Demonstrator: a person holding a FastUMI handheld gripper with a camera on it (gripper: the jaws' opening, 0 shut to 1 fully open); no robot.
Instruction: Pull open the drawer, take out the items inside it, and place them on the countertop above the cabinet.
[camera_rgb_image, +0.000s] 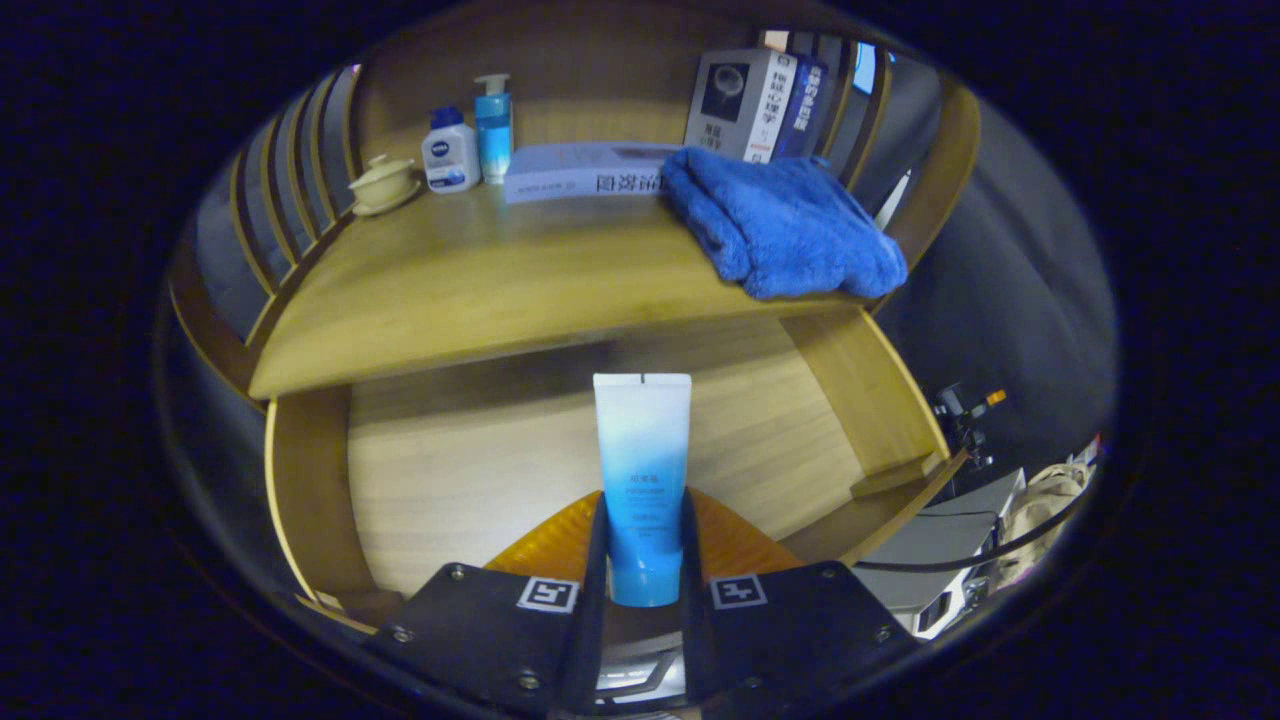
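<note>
- Gripper view: jaws (645, 560) pinch a blue-and-white tube (642, 480), one finger pressed on each side of its lower body, cap end down between them. Tube stands upright, flat crimped end on top.
- Printing on the tube's front is too small to make out.
- Tube is held over the open drawer (470, 470): pale wood bottom, darker wood side walls. An orange ribbed thing (545, 545) lies in the drawer just behind the fingers, partly hidden by them.
- Tabletop (480, 290) above the drawer carries the rest.
- Back left: cream lidded cup on a saucer (381, 184), a white bottle with dark blue cap and dark blue label (450, 152), a blue pump bottle (493, 125) just beside it. Label text not legible.
- Centre back: a pale book lying flat (585, 170), spine writing seen upside down, unreadable at this size.
- Back right: grey and blue books standing (755, 100), spine writing too small to read.
- Folded blue towel (780, 225) on the right of the tabletop, overhanging the front edge, touching the flat book.
- Slatted wooden rails (270, 215) line the tabletop sides.
- Off right, beyond the cabinet: cables and a small camera rig (965, 420).
</note>
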